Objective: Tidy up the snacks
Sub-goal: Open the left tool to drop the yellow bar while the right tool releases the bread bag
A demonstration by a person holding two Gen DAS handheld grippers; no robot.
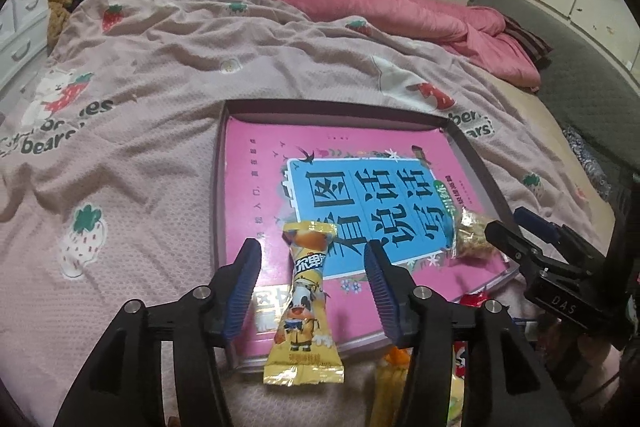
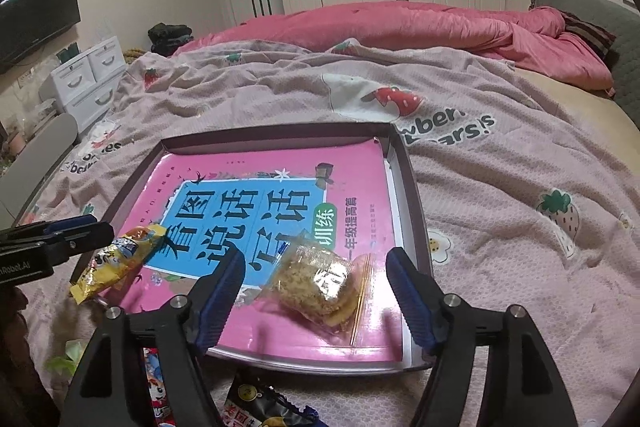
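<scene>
Two snacks sit on the pink book (image 2: 280, 163) that lies in the shallow tray (image 2: 412, 187) on the bed, and both of my grippers hover just short of them with nothing gripped.

Starting at the left of the right-wrist view: the yellow candy wrapper (image 2: 120, 259) lies at the lower left corner of the book, its tail hanging off the near edge. In the left-wrist view the left gripper (image 1: 312, 267) has its jaws spread to either side of that wrapper, pads clear of it. My worry is that overhang (the glossy cover looks slippery): I judge a brush from a finger could slide it off onto the pink blanket (image 1: 140, 87).

Moving right, the clear zip bag of crumbly biscuit (image 2: 320, 287) rests on the lower centre of the book, between the spread jaws of the right gripper (image 2: 316, 267), again untouched. Closing hard there could, I think, crush the contents, and pinching only the loose film could let the bag slip out.

Along the bottom edge more packets (image 2: 264, 403) lie off the tray, partly hidden under the fingers, so I could snag one unseen. Far right in the left-wrist view the other gripper stands close, and the two could knock together if both reach in.
</scene>
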